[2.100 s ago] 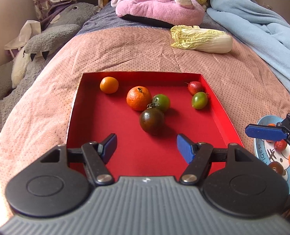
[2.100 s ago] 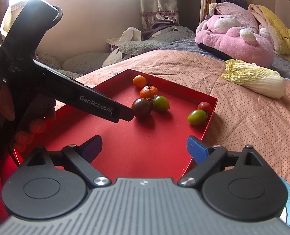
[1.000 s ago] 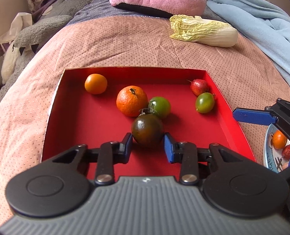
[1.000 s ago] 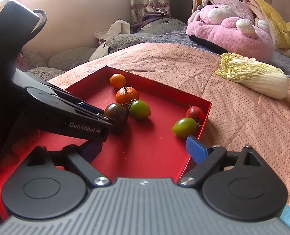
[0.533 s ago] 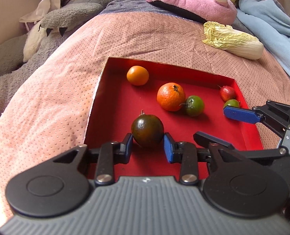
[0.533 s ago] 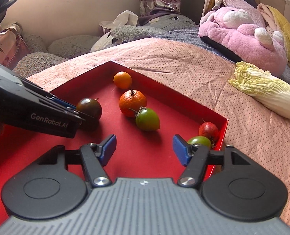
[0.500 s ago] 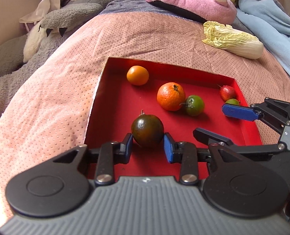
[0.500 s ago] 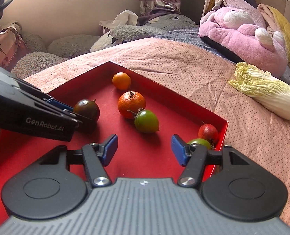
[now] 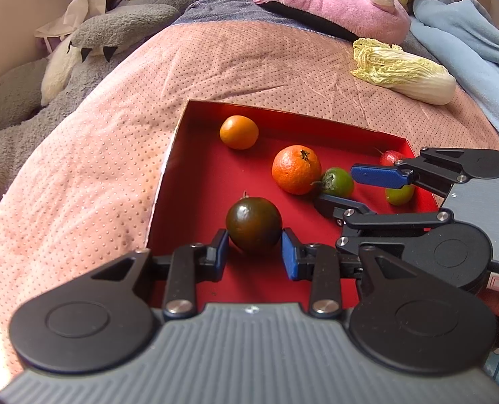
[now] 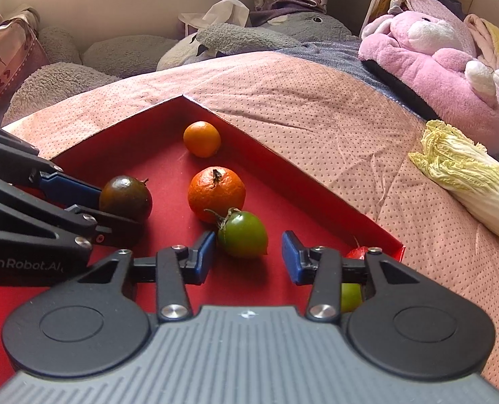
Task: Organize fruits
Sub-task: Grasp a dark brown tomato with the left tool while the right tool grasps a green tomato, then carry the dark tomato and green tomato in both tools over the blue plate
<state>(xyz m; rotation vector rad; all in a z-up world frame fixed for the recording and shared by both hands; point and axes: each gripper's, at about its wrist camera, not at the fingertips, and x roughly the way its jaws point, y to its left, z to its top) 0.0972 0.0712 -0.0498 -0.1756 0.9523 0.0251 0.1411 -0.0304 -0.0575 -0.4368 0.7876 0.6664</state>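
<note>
Left gripper (image 9: 254,256) clamped on dark tomato (image 9: 253,224), stem up, right gripper (image 10: 247,257) closing around green tomato (image 10: 246,234), pads apart, stem toward orange (image 10: 215,193), red tray (image 9: 195,181) holding all

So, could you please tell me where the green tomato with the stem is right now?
In the right wrist view, the green tomato lies in the red tray, between the closing right tool's fingers, touching the big orange.

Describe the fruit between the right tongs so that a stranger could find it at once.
Look into the red tray on the pink bedspread. Just in front of the big orange mandarin lies a green tomato with a dry curled stalk. Its near neighbours are orange or dark brown; only it sits there green.
</note>
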